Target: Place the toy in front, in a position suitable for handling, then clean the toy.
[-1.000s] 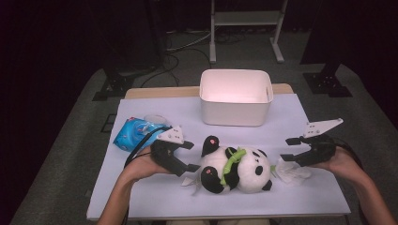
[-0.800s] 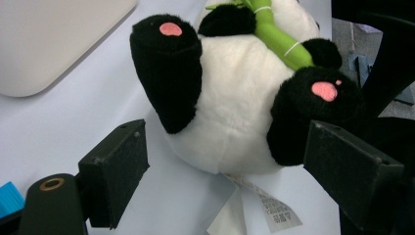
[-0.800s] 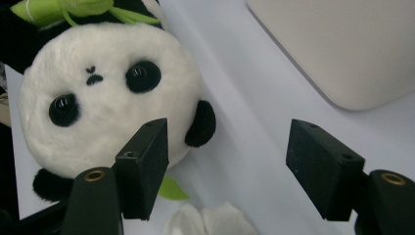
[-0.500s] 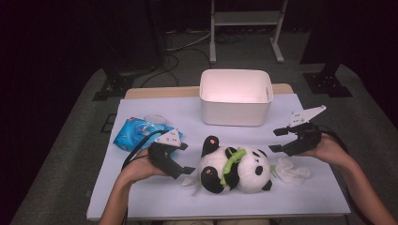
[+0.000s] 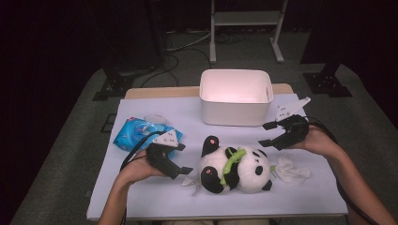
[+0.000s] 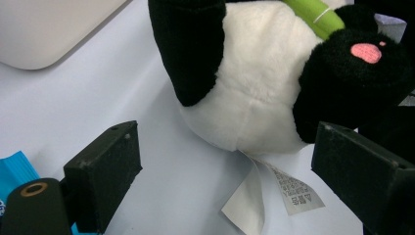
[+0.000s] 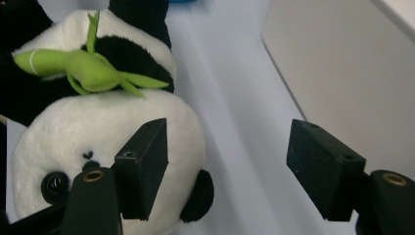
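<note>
A black-and-white panda plush [image 5: 234,171] lies on its back on the pale cloth, with a green bamboo sprig [image 5: 231,164] across its chest. My left gripper [image 5: 184,158] sits just left of the panda's bottom. Its jaws have just been opening and stand open. In the left gripper view [image 6: 230,152] the panda [image 6: 254,88] and its sewn white tag [image 6: 288,188] lie just ahead, with nothing pressed between the jaws. My right gripper [image 5: 265,134] hovers open above the panda's head end. In its own view [image 7: 232,161] the panda's face [image 7: 98,127] is below and to the left.
A white bin [image 5: 234,96] stands behind the panda, close to the right gripper [image 7: 352,73]. A blue wipes packet [image 5: 136,133] lies at the left beside my left hand. A crumpled white tissue [image 5: 291,169] rests right of the panda's head. The table drops off past the cloth's edges.
The right gripper has lifted and moved left, away from the tissue and toward the bin's front corner. The left gripper has stayed in place beside the panda.
</note>
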